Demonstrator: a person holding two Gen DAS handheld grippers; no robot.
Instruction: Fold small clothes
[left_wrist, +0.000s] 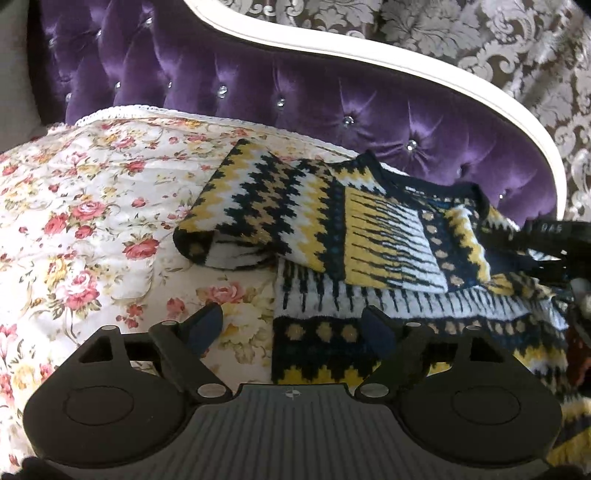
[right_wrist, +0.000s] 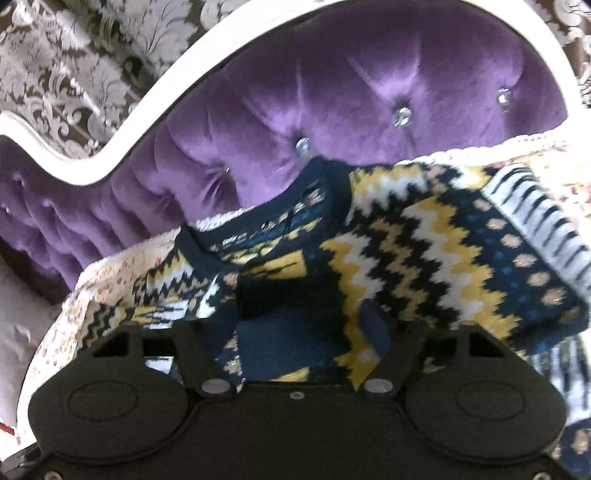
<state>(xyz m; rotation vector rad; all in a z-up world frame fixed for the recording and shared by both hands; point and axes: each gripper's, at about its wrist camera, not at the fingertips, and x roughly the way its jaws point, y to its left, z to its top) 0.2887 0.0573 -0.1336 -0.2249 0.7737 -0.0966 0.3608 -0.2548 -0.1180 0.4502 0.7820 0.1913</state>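
Note:
A knitted sweater (left_wrist: 369, 236) with navy, yellow and white zigzags lies on the floral bedspread (left_wrist: 92, 206); one sleeve (left_wrist: 258, 210) is folded across its body. My left gripper (left_wrist: 291, 328) stands open at the sweater's lower left edge, its right finger (left_wrist: 376, 328) over the knit and its left finger (left_wrist: 205, 325) over the bedspread. My right gripper (right_wrist: 297, 325) is low over the sweater (right_wrist: 424, 236) just below the neckline (right_wrist: 258, 214). Its jaws stand apart with the dark cuff (right_wrist: 288, 295) and navy knit between them, and no pad visibly presses. It shows at the right edge (left_wrist: 554, 236) in the left wrist view.
A purple tufted headboard (left_wrist: 295, 96) with a white frame (left_wrist: 369, 55) rises right behind the sweater. Patterned wallpaper (left_wrist: 480, 37) lies beyond it. The bedspread stretches out to the left of the sweater.

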